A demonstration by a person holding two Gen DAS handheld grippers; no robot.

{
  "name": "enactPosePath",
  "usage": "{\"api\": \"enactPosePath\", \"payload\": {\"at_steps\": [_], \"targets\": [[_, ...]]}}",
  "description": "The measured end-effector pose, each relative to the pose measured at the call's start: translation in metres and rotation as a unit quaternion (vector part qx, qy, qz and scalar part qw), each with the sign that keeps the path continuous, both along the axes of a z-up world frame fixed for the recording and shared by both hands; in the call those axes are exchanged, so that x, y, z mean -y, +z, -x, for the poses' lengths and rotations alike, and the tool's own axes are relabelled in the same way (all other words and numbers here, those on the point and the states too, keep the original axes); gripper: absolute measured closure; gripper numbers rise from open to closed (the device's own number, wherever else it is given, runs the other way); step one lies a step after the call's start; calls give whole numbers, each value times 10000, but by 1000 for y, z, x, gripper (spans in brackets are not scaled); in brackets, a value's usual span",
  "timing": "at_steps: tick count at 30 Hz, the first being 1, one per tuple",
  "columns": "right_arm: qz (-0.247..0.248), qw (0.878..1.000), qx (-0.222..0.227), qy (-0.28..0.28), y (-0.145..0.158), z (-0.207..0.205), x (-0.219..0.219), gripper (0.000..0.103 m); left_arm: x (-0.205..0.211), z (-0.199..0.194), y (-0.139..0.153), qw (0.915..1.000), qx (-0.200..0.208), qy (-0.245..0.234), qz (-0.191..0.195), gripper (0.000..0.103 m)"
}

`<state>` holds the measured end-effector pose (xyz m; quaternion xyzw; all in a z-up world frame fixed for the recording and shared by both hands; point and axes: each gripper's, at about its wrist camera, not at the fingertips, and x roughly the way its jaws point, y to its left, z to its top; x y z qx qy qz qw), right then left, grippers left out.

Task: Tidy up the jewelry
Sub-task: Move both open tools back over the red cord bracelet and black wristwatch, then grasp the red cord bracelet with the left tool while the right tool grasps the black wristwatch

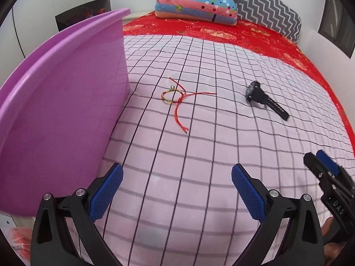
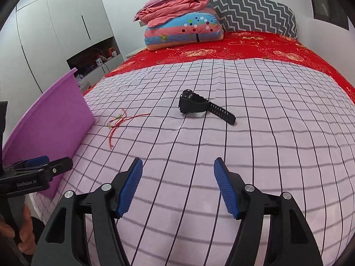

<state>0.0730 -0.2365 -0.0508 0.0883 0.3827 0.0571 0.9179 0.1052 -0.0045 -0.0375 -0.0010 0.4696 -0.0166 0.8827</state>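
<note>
Lying on the bed's checked sheet are the two pieces to be tidied: a red string bracelet just beside the purple bin, and a black watch well apart from it, toward the right. Both grippers hang above the near part of the sheet with nothing between their blue pads; the left gripper has its fingers spread wide and points roughly at the bracelet, while the right gripper has its fingers spread too and faces the watch. The bracelet looks nearly weightless and quite limp, a thin woven loop with loose red tails and a small metal bead, so it will likely flop and may slip out of a shallow pinch; taking it at the knot where the tails cross the loop seems the surest hold, pressing slightly into the soft sheet. The watch looks heavier and stiffer, with a chunky case and a rubbery perforated strap; gripping across the case or the strap close to it should keep it from swinging. Neither piece seems fragile, and the bin appears to be where they go
</note>
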Motion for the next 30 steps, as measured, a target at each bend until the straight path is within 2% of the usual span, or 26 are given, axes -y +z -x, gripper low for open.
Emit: {"api": "enactPosePath", "payload": {"at_steps": [8,13,19,30], "targets": [[510,9982,174,253,-13,-68,-7,39,5,-54,-15,9991,221,230,-268,7],[680,9971,33,333,-26,-105,-7,39,9,-82,-29,9990,236,274,-272,7],[960,9945,-26,422,-40,-133,-8,39,9,-108,-49,9990,105,353,-234,7],[1259,9904,-36,571,-49,-170,-6,39,4,-132,-67,9986,17,497,-203,7]]}}
